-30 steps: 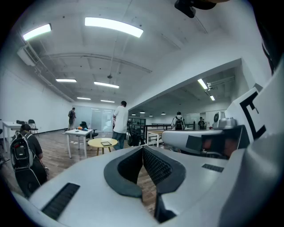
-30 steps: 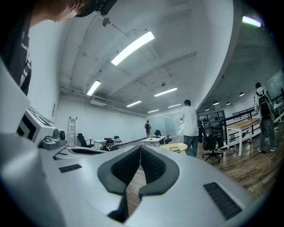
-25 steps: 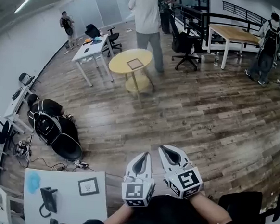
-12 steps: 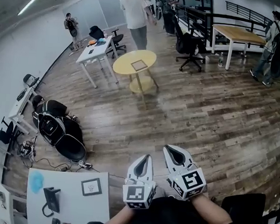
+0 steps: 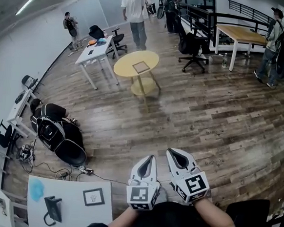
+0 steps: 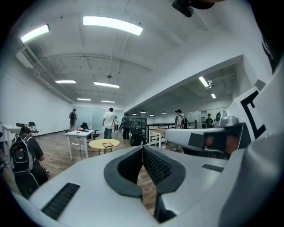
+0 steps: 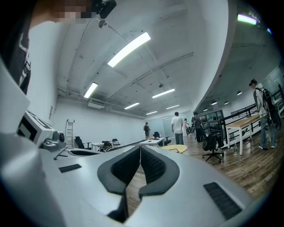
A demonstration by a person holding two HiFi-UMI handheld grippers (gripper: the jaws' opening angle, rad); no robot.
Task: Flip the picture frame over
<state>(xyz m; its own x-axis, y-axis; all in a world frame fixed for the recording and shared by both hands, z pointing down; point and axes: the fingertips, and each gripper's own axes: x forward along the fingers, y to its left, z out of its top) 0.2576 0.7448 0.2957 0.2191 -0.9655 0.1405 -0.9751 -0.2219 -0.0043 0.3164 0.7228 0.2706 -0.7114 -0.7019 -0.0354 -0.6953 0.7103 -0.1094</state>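
Tongs of left gripper (image 5: 149, 158) and right gripper (image 5: 172, 152) sit pinched together, empty, above wooden floor (image 5: 205, 115).

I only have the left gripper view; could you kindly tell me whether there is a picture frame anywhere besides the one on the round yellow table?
Observer: Yes. The head view shows a small dark picture frame lying flat on a white rectangular table at the person's lower left, outside your view.
Operator: Thank you. Is anything else on that table?
Observer: A light blue item and a black object lie to the left of the frame; I cannot tell what they are.
Operator: Is the right gripper carrying anything?
Observer: No. In its own view the right gripper has its jaws together with nothing between them.
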